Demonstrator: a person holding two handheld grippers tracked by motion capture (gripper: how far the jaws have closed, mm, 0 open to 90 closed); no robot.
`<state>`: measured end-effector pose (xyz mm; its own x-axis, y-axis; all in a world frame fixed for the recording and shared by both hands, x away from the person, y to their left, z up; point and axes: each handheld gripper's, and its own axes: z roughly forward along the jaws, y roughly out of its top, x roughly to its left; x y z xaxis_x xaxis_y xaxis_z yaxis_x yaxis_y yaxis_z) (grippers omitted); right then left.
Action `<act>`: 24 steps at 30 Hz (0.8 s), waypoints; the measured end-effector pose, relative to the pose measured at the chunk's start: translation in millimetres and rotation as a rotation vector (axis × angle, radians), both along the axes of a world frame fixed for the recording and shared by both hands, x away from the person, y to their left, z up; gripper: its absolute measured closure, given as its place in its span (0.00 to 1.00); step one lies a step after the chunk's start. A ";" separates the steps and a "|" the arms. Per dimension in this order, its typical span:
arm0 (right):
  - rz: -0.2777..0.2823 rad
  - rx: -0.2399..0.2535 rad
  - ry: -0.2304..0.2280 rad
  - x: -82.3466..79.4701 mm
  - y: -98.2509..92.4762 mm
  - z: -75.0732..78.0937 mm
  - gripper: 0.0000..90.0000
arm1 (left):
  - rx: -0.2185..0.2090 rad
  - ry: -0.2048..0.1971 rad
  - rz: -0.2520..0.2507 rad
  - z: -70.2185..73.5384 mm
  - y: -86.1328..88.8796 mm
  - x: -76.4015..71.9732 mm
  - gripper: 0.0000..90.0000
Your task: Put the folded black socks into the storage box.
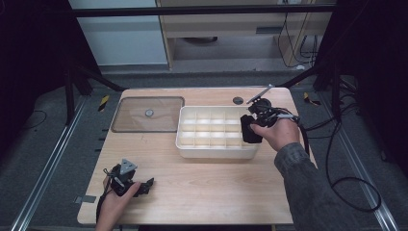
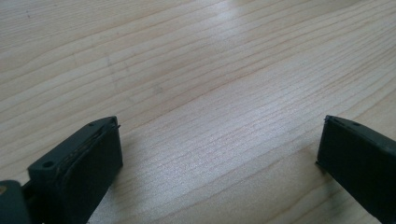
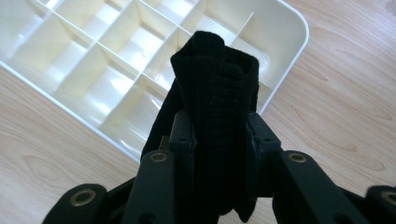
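At a pale wooden table [image 1: 207, 187], a person works with a pair of hand-held tongs. The right gripper [image 3: 219, 126] is clamped on a folded black cloth [image 3: 212, 93], its two black jaws pressing the bundle from either side; the cloth rises past the jaw tips, and its rounded top fold stands just ahead of them. In the high view the same right gripper [image 1: 251, 129] holds the dark cloth [image 1: 250, 131] over the right end of a cream divided tray [image 1: 211, 151]. In the right gripper view, the tray [image 3: 289, 56] lies directly beyond the jaws, its rounded corner just past the cloth to the right and its rows of compartments spreading away to the left. Whether the cloth touches the tray's rim or dividers cannot be told.

The left gripper [image 1: 144, 185] rests low at the near left of the table, well apart from the tray and from the other tongs, and its grey three-cornered plate faces up. In the left gripper view, the left gripper [image 2: 219, 140] stands with its jaws wide apart, only bare wood grain between and ahead of them.

Beyond the left gripper, a clear flat lid [image 1: 148, 114] lies on the table just beside the tray's left end. A dark cable trails from the right gripper off the table's right edge.
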<state>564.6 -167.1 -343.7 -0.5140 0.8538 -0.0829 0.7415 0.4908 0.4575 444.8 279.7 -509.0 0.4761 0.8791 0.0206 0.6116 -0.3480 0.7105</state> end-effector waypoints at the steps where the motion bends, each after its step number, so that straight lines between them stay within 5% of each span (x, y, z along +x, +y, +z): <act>1: -0.001 -0.014 0.000 0.7 1.1 -2.5 0.77 | 0.000 0.000 0.000 0.0 0.0 0.0 0.00; 24: 0.002 -0.052 0.055 12.5 8.4 -34.8 0.76 | 0.001 -0.001 -0.001 0.0 -0.1 -0.9 0.00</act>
<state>577.1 -158.7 -378.6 -0.5206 0.8481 -0.0987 0.7638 0.5143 0.3900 443.9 279.6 -509.0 0.4768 0.8787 0.0220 0.6108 -0.3492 0.7107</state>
